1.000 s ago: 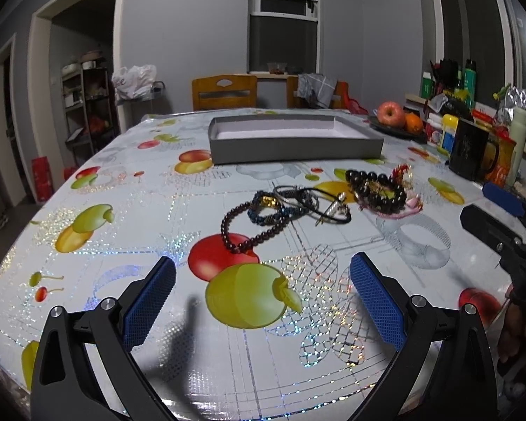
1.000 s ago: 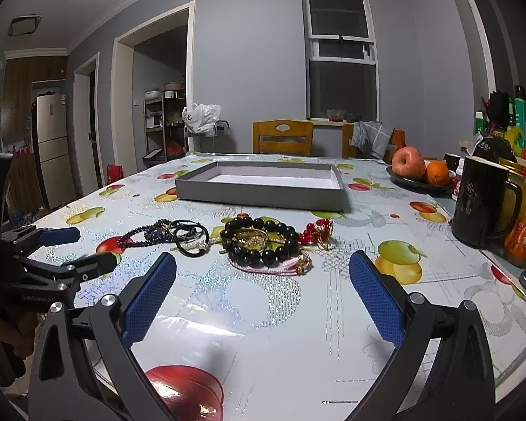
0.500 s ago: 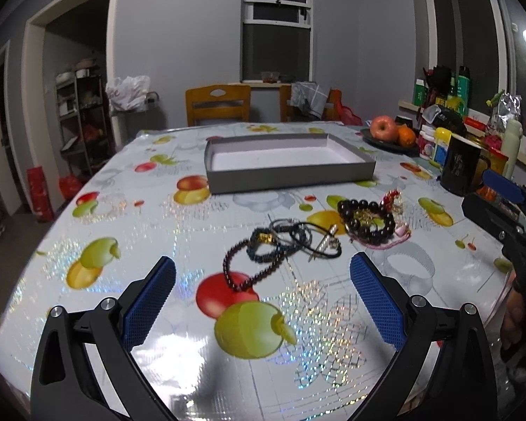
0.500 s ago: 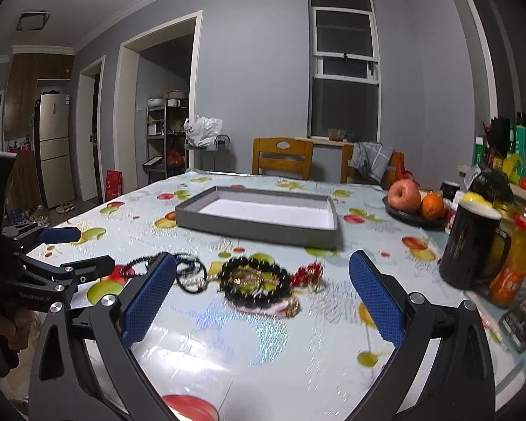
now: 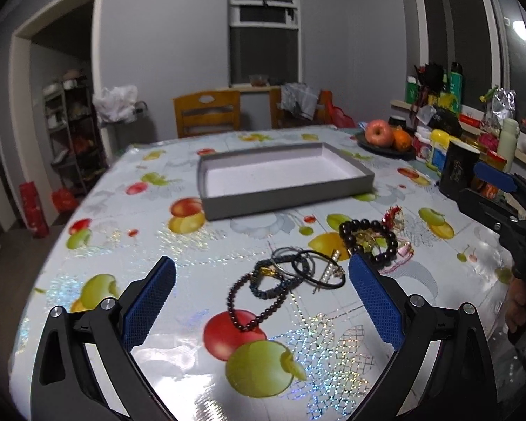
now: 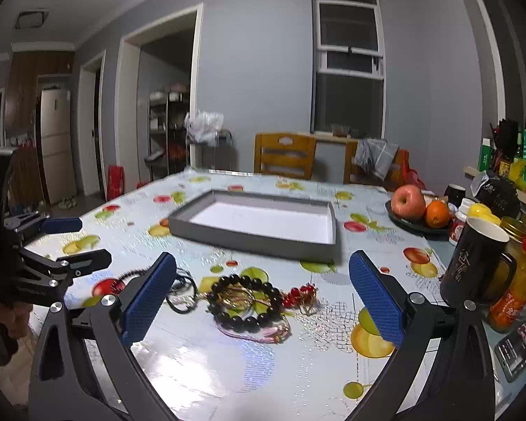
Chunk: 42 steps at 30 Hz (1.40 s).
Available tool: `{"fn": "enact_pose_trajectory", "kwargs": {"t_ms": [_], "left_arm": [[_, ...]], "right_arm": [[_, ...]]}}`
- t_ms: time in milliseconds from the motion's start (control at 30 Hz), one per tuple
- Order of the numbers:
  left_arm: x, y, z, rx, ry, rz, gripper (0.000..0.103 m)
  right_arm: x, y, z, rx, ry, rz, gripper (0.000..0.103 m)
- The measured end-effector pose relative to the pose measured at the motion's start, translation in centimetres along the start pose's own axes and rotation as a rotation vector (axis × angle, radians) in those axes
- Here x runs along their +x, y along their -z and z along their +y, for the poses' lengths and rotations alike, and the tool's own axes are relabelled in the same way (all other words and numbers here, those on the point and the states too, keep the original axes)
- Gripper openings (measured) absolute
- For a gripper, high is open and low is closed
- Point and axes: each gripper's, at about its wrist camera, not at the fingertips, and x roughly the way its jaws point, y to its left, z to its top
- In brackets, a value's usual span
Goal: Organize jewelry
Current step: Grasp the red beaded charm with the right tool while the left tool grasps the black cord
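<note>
A shallow grey box with a white floor lies mid-table. In front of it sits a pile of jewelry: a dark red bead bracelet, a small blue bead bracelet, black cord rings, a large black bead bracelet and a red beaded piece. My left gripper hovers open above the near side of the pile, holding nothing. My right gripper hovers open over the black bead bracelet, also holding nothing. Each gripper shows in the other's view, at the edge.
A black mug, jars, bottles and a phone crowd the table's right edge. A dark plate with an apple and an orange stands at the back right. Wooden chairs stand behind the table. The fruit-print tablecloth is shiny.
Both grippers have risen and pulled back from the table, so the jewelry and box look farther away and lower. Both stay open. Nothing on the table has moved.
</note>
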Motion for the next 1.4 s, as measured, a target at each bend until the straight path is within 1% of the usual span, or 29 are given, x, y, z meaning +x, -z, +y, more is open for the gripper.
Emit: {"fn": "enact_pose_trajectory", "kwargs": {"t_ms": [100,133,267,300,333,433,467,600,667,800,933,1033,1100,1133,1167,1200,1233,1333,1367,1400], "left_arm": [[1.4,0.1,0.0,0.014,0.034,0.046,0.096],[1.7,0.1,-0.1,0.019,0.044,0.057,0.095],[3.7,0.2,-0.8,0.044,0.114,0.133,0.077],[4.1,0.2,-1.0,0.052,0.123,0.145,0.073],[4.4,0.2,-1.2,0.06,0.129,0.153,0.071],[5.2,0.0,-1.9,0.09,0.133,0.174,0.07],[5.6,-0.1,-2.1,0.09,0.132,0.181,0.067],[6.5,-0.5,-2.2,0.086,0.121,0.196,0.063],[7.0,-0.7,-2.2,0.089,0.123,0.205,0.062],[8.1,-1.2,-2.7,0.111,0.131,0.228,0.054],[9.6,-1.4,-2.8,0.119,0.157,0.27,0.048],[10.6,-1.2,-2.6,0.114,0.16,0.31,0.04],[11.0,-1.0,-2.5,0.104,0.172,0.327,0.027],[11.1,-1.0,-2.4,0.1,0.176,0.33,0.023],[11.0,-1.0,-2.4,0.095,0.181,0.33,0.011],[11.0,-1.0,-2.3,0.093,0.182,0.329,0.005],[10.9,-0.9,-2.3,0.092,0.188,0.329,0.005],[10.3,-0.9,-2.1,0.087,0.202,0.312,0.004],[10.1,-0.8,-2.0,0.084,0.206,0.305,0.004],[9.8,-0.9,-1.9,0.078,0.209,0.298,0.004]], "right_arm": [[1.3,0.3,-0.6,0.013,-0.005,0.051,0.097],[1.6,0.4,-0.7,0.017,-0.007,0.063,0.094],[2.9,0.9,-1.2,0.03,-0.013,0.124,0.093],[3.1,1.0,-1.1,0.03,-0.014,0.135,0.09],[3.5,1.1,-1.1,0.029,-0.018,0.154,0.088],[4.0,1.3,-1.3,0.038,-0.029,0.186,0.088],[4.2,1.4,-1.4,0.043,-0.032,0.195,0.087],[4.4,1.5,-1.4,0.036,-0.026,0.209,0.081],[4.6,1.5,-1.5,0.035,-0.032,0.221,0.081],[5.3,1.5,-1.6,0.033,-0.04,0.248,0.08],[5.7,1.6,-1.6,0.044,-0.054,0.258,0.08],[5.6,1.7,-1.6,0.05,-0.058,0.259,0.08],[5.6,1.7,-1.6,0.048,-0.06,0.262,0.08],[5.6,1.7,-1.6,0.047,-0.061,0.263,0.08],[5.6,1.7,-1.6,0.045,-0.064,0.267,0.08],[5.6,1.7,-1.5,0.043,-0.069,0.27,0.079],[5.7,1.7,-1.4,0.04,-0.077,0.275,0.073],[6.3,1.7,-1.3,0.046,-0.106,0.301,0.068],[6.6,1.8,-1.3,0.049,-0.118,0.312,0.064],[6.9,1.8,-1.2,0.049,-0.126,0.327,0.063]]}}
